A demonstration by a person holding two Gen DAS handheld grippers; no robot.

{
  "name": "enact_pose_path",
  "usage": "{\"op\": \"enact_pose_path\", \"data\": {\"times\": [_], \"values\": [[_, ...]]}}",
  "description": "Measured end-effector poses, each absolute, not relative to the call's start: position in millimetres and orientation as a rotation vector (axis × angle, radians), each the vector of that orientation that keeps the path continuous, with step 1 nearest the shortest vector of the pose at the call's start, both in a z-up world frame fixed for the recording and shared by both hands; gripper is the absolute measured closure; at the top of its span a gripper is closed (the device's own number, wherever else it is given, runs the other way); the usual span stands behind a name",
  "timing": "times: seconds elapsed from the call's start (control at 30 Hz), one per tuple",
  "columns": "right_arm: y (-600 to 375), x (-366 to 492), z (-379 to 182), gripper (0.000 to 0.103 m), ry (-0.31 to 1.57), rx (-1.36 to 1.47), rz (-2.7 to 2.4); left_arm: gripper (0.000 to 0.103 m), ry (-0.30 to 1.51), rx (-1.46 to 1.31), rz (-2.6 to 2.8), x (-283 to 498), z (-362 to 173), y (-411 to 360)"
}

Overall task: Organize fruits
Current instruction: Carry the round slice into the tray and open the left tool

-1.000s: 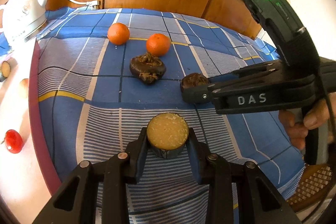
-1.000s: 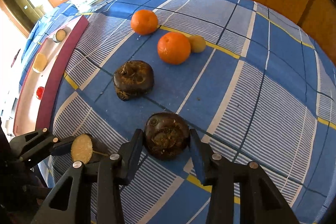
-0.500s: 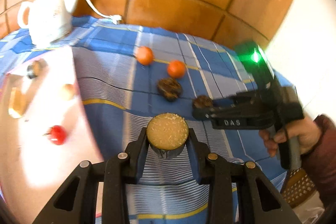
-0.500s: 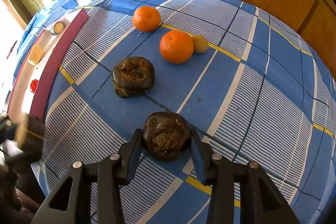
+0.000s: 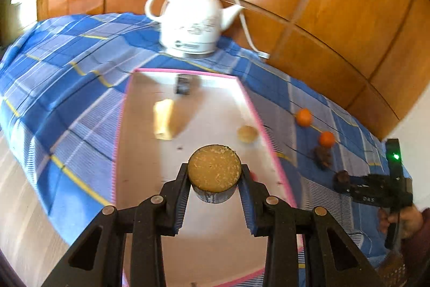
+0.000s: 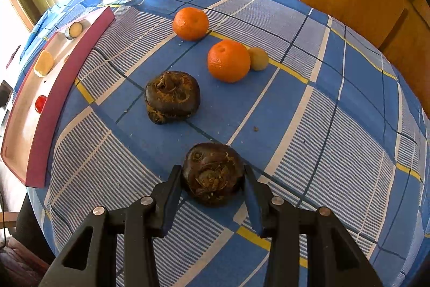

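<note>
Holding a cut piece (image 5: 214, 172) in your left gripper (image 5: 214, 179), you have it above the tray (image 5: 119, 109), pressed between both pads, pale grainy face toward the lens and dark skin below. Your right gripper (image 6: 212, 180) stands at a dark fruit (image 6: 212, 173) on the cloth (image 6: 336, 125); the pads flank it closely, but whether they have closed on it cannot be told (contact is not clear on either side).

Progress, judged from the present layout: partial. The tray already contains a yellow block (image 5: 163, 119), a round pale piece (image 5: 247, 133), a dark-skinned piece (image 6: 74, 30) at the far end and a small red item (image 6: 40, 104). Left on the cloth: two oranges (image 6: 228, 60) (image 6: 190, 23), a small tan fruit (image 6: 258, 59) touching the nearer orange, a second dark fruit (image 6: 172, 97), and the one at your right gripper. Roughly half the work appears outstanding.

Materials: the dark fruits are squat, lobed and wrinkled, with fibrous tufts, likely firm. The oranges are round with dimpled glossy peel and may roll. The tray is shallow, white inside with a pink rim. The cloth is woven check in blue with yellow lines. A white glazed kettle (image 5: 192, 23) stands beyond the tray, its cord (image 5: 248, 32) trailing to the wooden panelling (image 5: 336, 4).
</note>
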State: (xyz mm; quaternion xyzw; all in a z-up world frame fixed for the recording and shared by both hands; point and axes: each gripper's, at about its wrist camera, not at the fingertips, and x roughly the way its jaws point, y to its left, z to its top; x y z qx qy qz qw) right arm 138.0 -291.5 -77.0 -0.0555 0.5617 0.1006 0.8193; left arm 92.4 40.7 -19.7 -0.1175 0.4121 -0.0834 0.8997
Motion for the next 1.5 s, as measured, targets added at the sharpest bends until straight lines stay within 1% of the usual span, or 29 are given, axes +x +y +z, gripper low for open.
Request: {"op": "enact_pose_path", "data": {"times": [0.5, 0.53, 0.57, 0.6, 0.83, 0.97, 1.1, 1.4, 1.47, 1.5], "values": [[-289.7, 133.6, -76.1, 0.059, 1.188, -0.136, 0.209, 0.067, 0.891, -0.193, -0.017, 115.7, -44.4, 74.9], [-289.6, 133.6, -76.1, 0.059, 1.187, -0.137, 0.209, 0.066, 0.888, -0.186, -0.011, 115.0, -44.9, 75.0], [-289.6, 133.5, -76.2, 0.059, 1.187, -0.137, 0.208, 0.062, 0.884, -0.181, -0.003, 114.7, -44.7, 75.0], [-289.4, 133.4, -76.2, 0.059, 1.187, -0.138, 0.207, 0.061, 0.882, -0.184, 0.002, 113.4, -44.4, 75.0], [-289.7, 133.4, -76.4, 0.059, 1.183, -0.147, 0.204, 0.061, 0.842, -0.158, 0.034, 99.3, -30.7, 60.9], [-289.2, 133.6, -76.5, 0.059, 1.183, -0.148, 0.203, 0.058, 0.817, -0.154, 0.038, 93.7, -20.3, 52.5], [-289.1, 133.9, -76.4, 0.059, 1.181, -0.155, 0.2, 0.058, 0.795, -0.135, 0.017, 87.2, -11.1, 42.8], [-285.2, 131.8, -76.0, 0.059, 1.176, -0.168, 0.194, 0.058, 0.786, -0.096, -0.028, 78.7, -5.1, 24.4], [-284.3, 131.5, -75.7, 0.059, 1.174, -0.176, 0.193, 0.054, 0.784, -0.096, -0.035, 77.1, -4.2, 22.3], [-283.8, 130.8, -75.5, 0.059, 1.172, -0.18, 0.193, 0.053, 0.783, -0.099, -0.036, 76.7, -4.0, 21.8]]}}
